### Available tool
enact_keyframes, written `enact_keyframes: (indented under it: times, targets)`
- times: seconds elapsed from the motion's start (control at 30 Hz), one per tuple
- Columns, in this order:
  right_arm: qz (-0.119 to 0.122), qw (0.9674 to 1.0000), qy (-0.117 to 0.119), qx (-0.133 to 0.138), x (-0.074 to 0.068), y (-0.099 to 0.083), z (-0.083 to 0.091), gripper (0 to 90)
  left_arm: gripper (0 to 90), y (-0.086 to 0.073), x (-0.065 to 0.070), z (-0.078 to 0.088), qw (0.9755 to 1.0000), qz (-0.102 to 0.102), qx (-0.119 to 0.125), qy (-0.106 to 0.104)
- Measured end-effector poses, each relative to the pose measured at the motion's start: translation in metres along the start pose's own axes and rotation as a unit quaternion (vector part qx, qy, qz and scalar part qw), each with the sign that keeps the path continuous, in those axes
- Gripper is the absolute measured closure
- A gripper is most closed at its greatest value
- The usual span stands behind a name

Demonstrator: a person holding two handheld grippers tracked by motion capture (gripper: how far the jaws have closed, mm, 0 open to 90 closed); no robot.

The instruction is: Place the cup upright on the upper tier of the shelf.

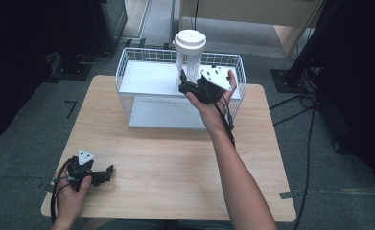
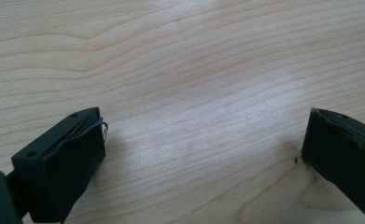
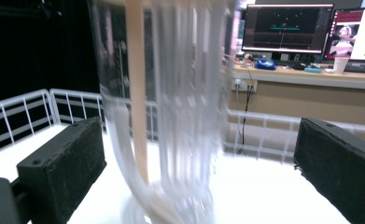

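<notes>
A clear ribbed plastic cup [image 1: 190,60] with a white lid stands upright at the back of a white wire basket [image 1: 127,76] on the wooden table [image 1: 175,158]. My right gripper [image 1: 185,79] is inside the basket, right at the cup's base. In the right gripper view the cup [image 3: 171,107] is blurred, with a tan straw [image 3: 136,93] inside, and rises between and just beyond the wide-apart jaws of the right gripper [image 3: 199,130]; neither pad touches it. My left gripper [image 1: 107,173] lies at the table's front left, open over bare wood [image 2: 203,126].
The basket has a white floor [image 1: 151,79] and a lower front part [image 1: 166,115]. Dark stands and cables lie on the floor at the right [image 1: 300,103]. A desk with monitors [image 3: 287,28] stands beyond the basket in the right gripper view.
</notes>
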State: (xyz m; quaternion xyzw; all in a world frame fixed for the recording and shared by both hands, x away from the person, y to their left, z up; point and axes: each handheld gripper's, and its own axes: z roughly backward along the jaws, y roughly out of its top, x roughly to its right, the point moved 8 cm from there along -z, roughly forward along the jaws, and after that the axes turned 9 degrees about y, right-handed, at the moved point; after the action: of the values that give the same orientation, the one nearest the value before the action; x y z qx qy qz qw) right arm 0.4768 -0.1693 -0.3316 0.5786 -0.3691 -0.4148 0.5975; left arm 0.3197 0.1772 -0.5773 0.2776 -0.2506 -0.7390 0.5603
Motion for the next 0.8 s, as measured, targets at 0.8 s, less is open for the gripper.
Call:
enact_keyframes:
  times: [0.8]
  targets:
    - [0.006,0.9996,0.004,-0.027,0.029,-0.066,0.056,2.1,0.0,0.0,0.0,0.0,1.0,0.002,0.001,0.0]
